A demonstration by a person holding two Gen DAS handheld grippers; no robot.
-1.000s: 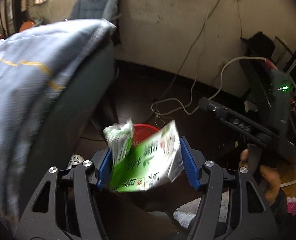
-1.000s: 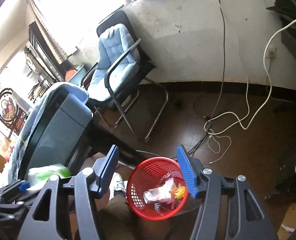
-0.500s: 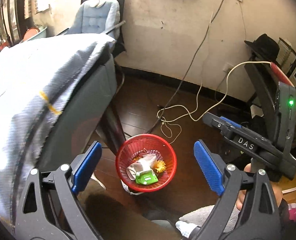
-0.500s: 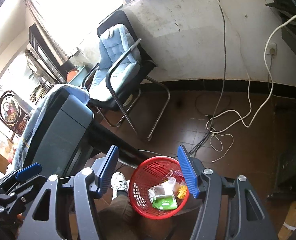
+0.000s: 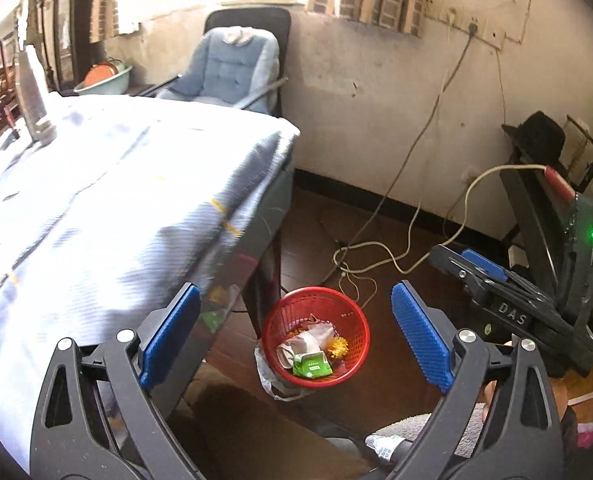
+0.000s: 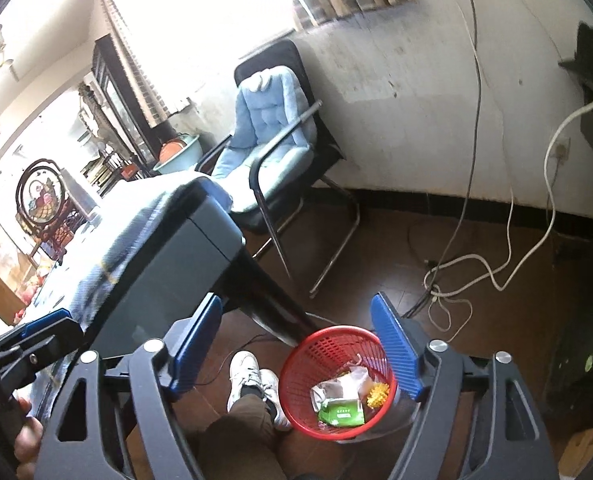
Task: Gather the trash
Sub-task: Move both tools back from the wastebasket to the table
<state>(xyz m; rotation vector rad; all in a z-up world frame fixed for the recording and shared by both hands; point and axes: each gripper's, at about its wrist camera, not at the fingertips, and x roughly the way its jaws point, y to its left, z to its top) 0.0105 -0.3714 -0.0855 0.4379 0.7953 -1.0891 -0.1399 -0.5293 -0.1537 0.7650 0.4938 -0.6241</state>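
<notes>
A red mesh basket [image 5: 350,312] stands on the dark floor beside the table leg; it also shows in the right wrist view [image 6: 328,344]. Inside lie a green packet [image 5: 311,368] [image 6: 341,413], crumpled pale wrappers [image 5: 306,340] [image 6: 342,388] and a small yellow thing [image 5: 338,347] [image 6: 377,393]. My left gripper [image 5: 296,336] is open and empty, high above the basket. My right gripper [image 6: 302,352] is open and empty, also above the basket. The right gripper shows in the left wrist view [image 5: 492,284] at the right.
A table with a pale blue cloth [image 5: 108,200] fills the left. A silver object [image 5: 34,96] stands at its far end. A chair with a blue cushion [image 6: 268,136] stands by the wall. Cables [image 5: 376,256] lie on the floor. My shoe [image 6: 248,376] is next to the basket.
The left gripper opened and let go of the green packet, which now lies in the basket. Both grippers have since risen and tilted toward the table.
</notes>
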